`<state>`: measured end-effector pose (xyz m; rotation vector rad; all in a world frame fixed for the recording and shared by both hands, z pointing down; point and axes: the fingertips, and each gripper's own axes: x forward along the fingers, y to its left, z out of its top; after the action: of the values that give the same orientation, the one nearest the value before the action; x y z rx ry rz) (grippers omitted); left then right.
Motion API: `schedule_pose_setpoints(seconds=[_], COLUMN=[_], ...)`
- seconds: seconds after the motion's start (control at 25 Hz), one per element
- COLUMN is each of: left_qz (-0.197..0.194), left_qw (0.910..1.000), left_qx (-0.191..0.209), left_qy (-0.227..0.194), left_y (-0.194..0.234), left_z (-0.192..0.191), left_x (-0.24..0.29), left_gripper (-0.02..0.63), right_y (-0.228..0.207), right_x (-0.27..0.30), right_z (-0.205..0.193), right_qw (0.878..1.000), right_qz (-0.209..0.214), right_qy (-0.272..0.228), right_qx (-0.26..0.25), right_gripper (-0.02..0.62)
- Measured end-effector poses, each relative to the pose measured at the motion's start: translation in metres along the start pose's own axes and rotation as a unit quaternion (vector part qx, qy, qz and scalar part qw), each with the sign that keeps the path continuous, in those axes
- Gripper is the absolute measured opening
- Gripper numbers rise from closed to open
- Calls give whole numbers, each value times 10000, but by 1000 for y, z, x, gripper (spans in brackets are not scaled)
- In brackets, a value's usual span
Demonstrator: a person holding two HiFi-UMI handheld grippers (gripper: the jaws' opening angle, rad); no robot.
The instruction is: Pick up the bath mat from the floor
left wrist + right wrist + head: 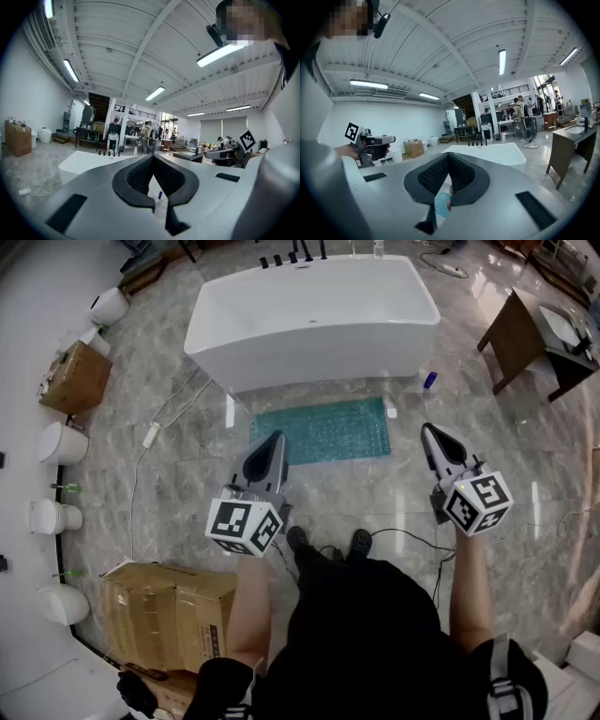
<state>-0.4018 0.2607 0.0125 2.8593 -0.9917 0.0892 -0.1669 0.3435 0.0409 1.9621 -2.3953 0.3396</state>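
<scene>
One teal bath mat [323, 430]: likely limp, light, rubbery; pinch its near edge. Your left gripper [273, 439] and right gripper [430, 432]: clenched, empty.

Glossy smooth white bathtub [314, 320], polished grey marble-look floor [187, 498], teal bath mat [323, 430] of nubbly plastic, matt brown cardboard box [169, 615], dark wooden vanity [516, 334], matt grey plastic left gripper [275, 437] and right gripper [427, 427]

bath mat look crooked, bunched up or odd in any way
Nothing stands out. The mat lies flat on the floor along the near side of the tub, with no folds or curled corners visible. A small blue bottle sits on the floor past its right end.
</scene>
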Motion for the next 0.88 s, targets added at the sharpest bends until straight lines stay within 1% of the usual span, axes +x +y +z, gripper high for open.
schedule_pose_setpoints(seconds=[0.32, 0.44, 0.64, 0.72, 0.88], left_qz=[-25, -23, -52, -64, -180], left_qw=[10000, 10000, 9999, 9998, 9996], left_qx=[52, 61, 106, 133, 108], left_qy=[5, 43, 76, 96, 202], left_y=[-3, -9, -20, -25, -36], left_z=[7, 6, 5, 2, -7], left_x=[4, 7, 14, 17, 28], left_gripper=[2, 2, 2, 2, 2], right_y=[-5, -8, -12, -13, -32], right_x=[-4, -8, -16, -19, -22], right_z=[6, 4, 4, -1, -18], right_qw=[9999, 10000, 9998, 9999, 9996], right_qz=[-76, -57, -2, 32, -204], right_qy=[-82, -67, -176, -113, 37], right_qx=[-43, -31, -2, -11, 167], right_gripper=[14, 14, 14, 14, 14])
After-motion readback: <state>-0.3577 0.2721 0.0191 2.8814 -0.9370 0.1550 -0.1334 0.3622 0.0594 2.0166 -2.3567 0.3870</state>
